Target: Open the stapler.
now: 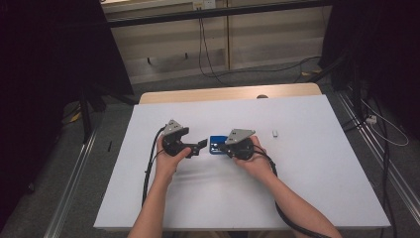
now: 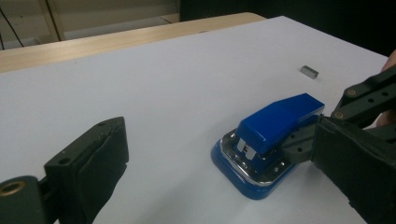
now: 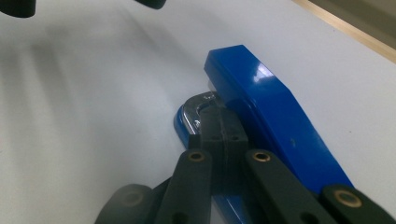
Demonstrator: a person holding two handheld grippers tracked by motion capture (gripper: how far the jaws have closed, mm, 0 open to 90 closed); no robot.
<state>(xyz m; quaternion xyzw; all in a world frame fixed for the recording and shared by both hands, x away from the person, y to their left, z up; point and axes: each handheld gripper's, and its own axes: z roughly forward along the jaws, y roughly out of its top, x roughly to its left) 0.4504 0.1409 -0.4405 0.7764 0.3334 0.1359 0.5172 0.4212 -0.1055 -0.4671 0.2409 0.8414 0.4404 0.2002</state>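
A blue stapler (image 1: pixel 215 145) (image 2: pixel 275 119) (image 3: pixel 266 107) lies flat on the white table (image 1: pixel 307 188), between the two hands. My right gripper (image 1: pixel 224 147) (image 3: pixel 219 119) is shut, jaws pressed together with nothing between them. Its tip rests against the stapler's chrome part, under the blue top at one side. In the left gripper view that tip (image 2: pixel 299 144) touches the stapler's flank. My left gripper (image 1: pixel 202 145) (image 2: pixel 217 133) is open, its jaws wide apart and pointing at the stapler from the left, just short of it.
A small grey block (image 1: pixel 275 133) (image 2: pixel 309 71) lies on the table to the right of the hands. A wooden strip (image 1: pixel 228 93) runs along the table's far edge. Cables trail from both grippers toward the near edge.
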